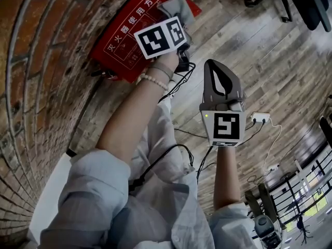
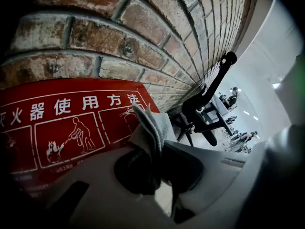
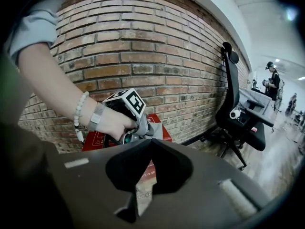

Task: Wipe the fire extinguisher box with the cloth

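where the brick wall meets the wooden floor, the red fire extinguisher box stands. the left gripper clamps a grey cloth at the box's corner. the right gripper hangs apart from the box, jaws together, empty.

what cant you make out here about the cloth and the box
- Whether the cloth touches the red box: in the left gripper view the left gripper itself hides the contact; in the head view its marker cube covers it.
- Box's full outline: cut by the left edge in the left gripper view; the hand covers it in the right gripper view.
- Small print under the box's pictures: too small, dark.
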Action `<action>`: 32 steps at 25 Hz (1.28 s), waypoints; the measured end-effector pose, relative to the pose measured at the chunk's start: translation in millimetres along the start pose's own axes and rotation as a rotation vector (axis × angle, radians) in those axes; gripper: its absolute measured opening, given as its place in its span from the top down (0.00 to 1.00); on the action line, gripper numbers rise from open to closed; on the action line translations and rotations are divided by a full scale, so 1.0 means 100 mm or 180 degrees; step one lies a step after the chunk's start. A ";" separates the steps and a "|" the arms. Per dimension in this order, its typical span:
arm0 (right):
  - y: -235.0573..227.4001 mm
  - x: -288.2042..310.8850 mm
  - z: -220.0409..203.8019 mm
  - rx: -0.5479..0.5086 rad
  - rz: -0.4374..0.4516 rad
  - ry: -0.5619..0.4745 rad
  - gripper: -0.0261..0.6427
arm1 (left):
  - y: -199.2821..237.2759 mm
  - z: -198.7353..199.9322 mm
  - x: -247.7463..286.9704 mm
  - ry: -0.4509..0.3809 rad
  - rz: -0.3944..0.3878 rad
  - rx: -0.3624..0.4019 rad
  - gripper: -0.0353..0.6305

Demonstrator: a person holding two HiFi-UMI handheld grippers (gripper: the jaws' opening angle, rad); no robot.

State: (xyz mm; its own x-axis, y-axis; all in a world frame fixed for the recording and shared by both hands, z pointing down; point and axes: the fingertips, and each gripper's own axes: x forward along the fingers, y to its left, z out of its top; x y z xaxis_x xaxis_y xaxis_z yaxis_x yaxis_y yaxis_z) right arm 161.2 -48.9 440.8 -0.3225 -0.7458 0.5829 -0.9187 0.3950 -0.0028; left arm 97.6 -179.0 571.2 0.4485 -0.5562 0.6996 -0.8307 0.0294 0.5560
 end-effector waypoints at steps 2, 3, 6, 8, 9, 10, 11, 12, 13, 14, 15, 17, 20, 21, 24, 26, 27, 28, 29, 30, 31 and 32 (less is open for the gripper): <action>0.03 0.01 0.01 -0.0004 0.0001 -0.0003 0.95 | 0.04 -0.01 -0.04 0.0001 0.0007 0.0000 0.94; 0.05 0.01 0.02 -0.0004 0.0001 -0.0005 0.95 | 0.06 -0.02 -0.06 0.0003 0.0011 0.0000 0.93; 0.06 0.01 0.03 0.0003 -0.0002 -0.0011 0.95 | 0.11 -0.04 -0.11 0.0005 0.0037 -0.0009 0.94; 0.07 0.01 0.03 0.0007 0.0001 -0.0010 0.95 | 0.14 -0.06 -0.14 0.0012 0.0062 -0.0013 0.93; 0.08 0.01 0.03 0.0005 0.0004 -0.0008 0.95 | 0.16 -0.07 -0.16 0.0015 0.0076 -0.0021 0.93; 0.09 0.01 0.03 0.0002 0.0008 -0.0005 0.95 | 0.18 -0.08 -0.19 0.0016 0.0088 -0.0031 0.94; 0.11 0.01 0.03 -0.0001 0.0011 -0.0003 0.95 | 0.20 -0.09 -0.21 0.0017 0.0099 -0.0040 0.93; 0.12 0.01 0.03 -0.0003 0.0014 -0.0001 0.95 | 0.22 -0.10 -0.23 0.0018 0.0106 -0.0041 0.93; 0.14 0.01 0.03 -0.0007 0.0017 -0.0001 0.95 | 0.24 -0.11 -0.25 0.0019 0.0114 -0.0033 0.93; 0.15 0.01 0.04 -0.0011 0.0021 -0.0001 0.95 | 0.26 -0.12 -0.27 0.0022 0.0122 -0.0013 0.93; 0.16 0.01 0.04 -0.0014 0.0024 -0.0002 0.95 | 0.28 -0.13 -0.29 0.0026 0.0130 0.0015 0.94; 0.19 0.01 0.05 -0.0019 0.0029 -0.0006 0.95 | 0.31 -0.15 -0.32 0.0037 0.0138 0.0060 0.93; 0.23 0.01 0.08 -0.0039 0.0034 -0.0012 0.95 | 0.37 -0.14 -0.38 0.0040 0.0149 0.0079 0.93; 0.24 0.01 0.08 -0.0048 0.0035 -0.0005 0.95 | 0.39 -0.14 -0.39 0.0041 0.0154 0.0086 0.93; 0.29 0.01 0.07 -0.0061 0.0044 0.0012 0.95 | 0.45 -0.17 -0.45 0.0048 0.0172 0.0098 0.93; 0.32 0.02 0.07 -0.0058 0.0048 0.0001 0.95 | 0.49 -0.18 -0.48 0.0053 0.0181 0.0108 0.93; 0.34 0.02 0.08 -0.0060 0.0051 -0.0001 0.95 | 0.50 -0.19 -0.50 0.0056 0.0184 0.0113 0.93; 0.36 0.02 0.08 -0.0060 0.0053 -0.0003 0.95 | 0.51 -0.20 -0.51 0.0058 0.0187 0.0117 0.93; 0.37 0.02 0.09 -0.0062 0.0054 -0.0003 0.95 | 0.53 -0.20 -0.53 0.0059 0.0190 0.0118 0.93; 0.39 0.02 0.09 -0.0064 0.0056 -0.0003 0.95 | 0.55 -0.21 -0.55 0.0060 0.0195 0.0119 0.93; 0.41 0.02 0.10 -0.0068 0.0060 -0.0003 0.95 | 0.57 -0.21 -0.57 0.0061 0.0200 0.0120 0.93; 0.42 0.03 0.10 -0.0072 0.0064 -0.0002 0.95 | 0.59 -0.22 -0.59 0.0062 0.0205 0.0123 0.93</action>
State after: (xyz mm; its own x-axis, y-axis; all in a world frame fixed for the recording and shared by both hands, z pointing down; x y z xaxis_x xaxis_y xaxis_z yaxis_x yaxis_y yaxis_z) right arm 119.1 -39.7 434.1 -0.3409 -0.7381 0.5823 -0.9066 0.4219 0.0040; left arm 29.7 -126.0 572.1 0.3998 -0.5379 0.7422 -0.8699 0.0324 0.4921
